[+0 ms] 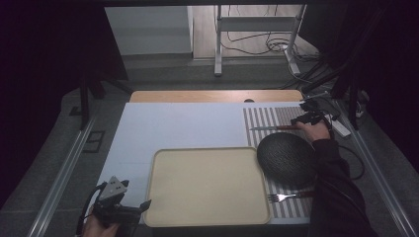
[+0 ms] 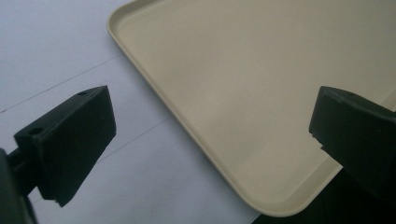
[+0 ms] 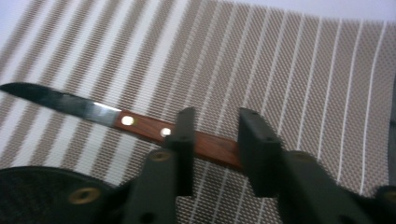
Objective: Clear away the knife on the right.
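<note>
- Right gripper straddles the knife handle at the striped placemat's far edge; whether its jaws press it is unclear.
- Left gripper hangs open over the tray's near-left corner.

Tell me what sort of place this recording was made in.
Probably a lab or studio set up for recording, not a home: a table laid out with a tray, a striped placemat and cutlery, dark curtains at the sides, and loose cables on the floor beyond.
</note>
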The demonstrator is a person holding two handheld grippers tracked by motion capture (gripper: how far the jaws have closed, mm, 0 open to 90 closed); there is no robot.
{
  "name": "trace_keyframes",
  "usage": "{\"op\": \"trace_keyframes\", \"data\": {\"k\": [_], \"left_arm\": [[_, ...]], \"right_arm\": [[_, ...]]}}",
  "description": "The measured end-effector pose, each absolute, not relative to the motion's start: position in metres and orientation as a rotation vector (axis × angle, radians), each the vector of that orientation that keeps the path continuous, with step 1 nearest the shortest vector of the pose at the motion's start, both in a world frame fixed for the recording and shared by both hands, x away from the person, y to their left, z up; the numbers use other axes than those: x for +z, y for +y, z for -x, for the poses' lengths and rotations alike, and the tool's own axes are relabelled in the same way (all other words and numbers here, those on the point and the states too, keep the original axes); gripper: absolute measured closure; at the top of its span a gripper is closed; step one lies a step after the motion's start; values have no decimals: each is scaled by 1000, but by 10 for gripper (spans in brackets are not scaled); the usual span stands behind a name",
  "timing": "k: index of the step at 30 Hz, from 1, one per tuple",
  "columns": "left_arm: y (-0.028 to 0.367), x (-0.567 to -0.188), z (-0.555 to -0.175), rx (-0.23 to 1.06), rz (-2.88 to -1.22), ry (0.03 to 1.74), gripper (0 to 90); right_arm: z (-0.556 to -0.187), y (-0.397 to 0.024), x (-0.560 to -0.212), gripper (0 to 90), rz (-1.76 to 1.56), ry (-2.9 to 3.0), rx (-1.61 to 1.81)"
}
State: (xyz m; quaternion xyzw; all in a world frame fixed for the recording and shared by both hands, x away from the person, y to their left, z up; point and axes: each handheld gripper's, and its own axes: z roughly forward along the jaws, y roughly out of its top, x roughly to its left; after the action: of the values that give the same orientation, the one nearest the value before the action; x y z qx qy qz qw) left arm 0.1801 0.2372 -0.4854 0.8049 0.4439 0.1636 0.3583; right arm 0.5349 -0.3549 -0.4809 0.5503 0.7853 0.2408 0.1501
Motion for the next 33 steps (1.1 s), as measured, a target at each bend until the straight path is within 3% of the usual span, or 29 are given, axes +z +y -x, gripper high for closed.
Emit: {"op": "trace_keyframes", "data": {"k": [1, 4, 13, 33], "left_arm": [[237, -485, -180, 422, -2079, 1144, 6], [237, -485, -180, 421, -2080, 1143, 7], [236, -485, -180, 423, -2086, 1137, 7], [234, -485, -180, 431, -2106, 1123, 10]], "right_arm": [[-536, -357, -484, 850, -1567, 2251, 698], [-539, -360, -487, 900, -1539, 2205, 662], [-541, -367, -499, 900, -1554, 2223, 621], [-509, -358, -493, 900, -1506, 2354, 513]]}}
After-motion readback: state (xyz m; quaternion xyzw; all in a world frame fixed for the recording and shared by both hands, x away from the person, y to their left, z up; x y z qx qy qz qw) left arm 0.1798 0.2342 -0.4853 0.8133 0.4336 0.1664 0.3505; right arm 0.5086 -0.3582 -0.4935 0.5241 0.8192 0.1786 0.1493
